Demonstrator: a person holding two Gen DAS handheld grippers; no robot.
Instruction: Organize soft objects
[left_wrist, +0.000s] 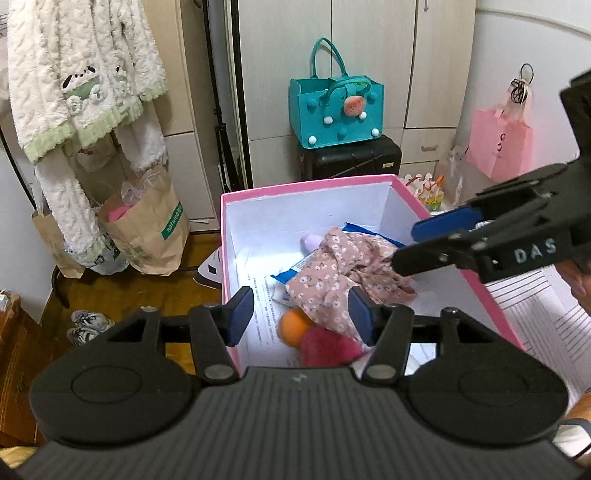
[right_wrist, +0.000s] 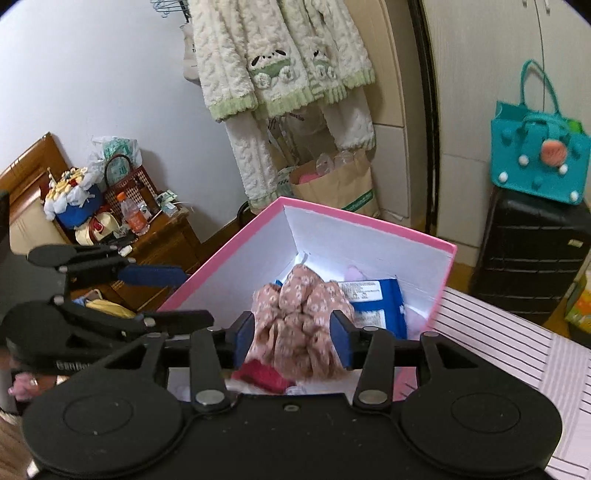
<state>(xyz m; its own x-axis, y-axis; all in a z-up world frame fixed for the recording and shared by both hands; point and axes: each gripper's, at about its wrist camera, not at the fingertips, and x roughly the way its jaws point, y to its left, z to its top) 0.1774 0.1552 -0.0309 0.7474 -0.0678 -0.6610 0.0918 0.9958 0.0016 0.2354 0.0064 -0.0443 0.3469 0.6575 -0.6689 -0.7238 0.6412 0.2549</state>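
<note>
A pink box (left_wrist: 306, 182) with a white inside holds a pink floral cloth (left_wrist: 343, 266), a magenta fuzzy item (left_wrist: 328, 349), an orange ball (left_wrist: 293, 325), a lilac soft toy (left_wrist: 310, 242) and a blue packet (left_wrist: 291, 269). My left gripper (left_wrist: 301, 314) is open and empty above the box's near edge. My right gripper (left_wrist: 406, 245) reaches in from the right, its tips over the cloth. In the right wrist view my right gripper (right_wrist: 291, 339) is open with the floral cloth (right_wrist: 299, 314) bunched between its fingers, above the box (right_wrist: 365, 221).
A striped sheet (right_wrist: 517, 350) lies right of the box. A teal felt bag (left_wrist: 336, 107) sits on a black suitcase (left_wrist: 351, 157) behind. Paper bags (left_wrist: 147, 229) and a hanging fleece robe (left_wrist: 74, 74) are at left. A cluttered wooden cabinet (right_wrist: 155, 236) stands beside the box.
</note>
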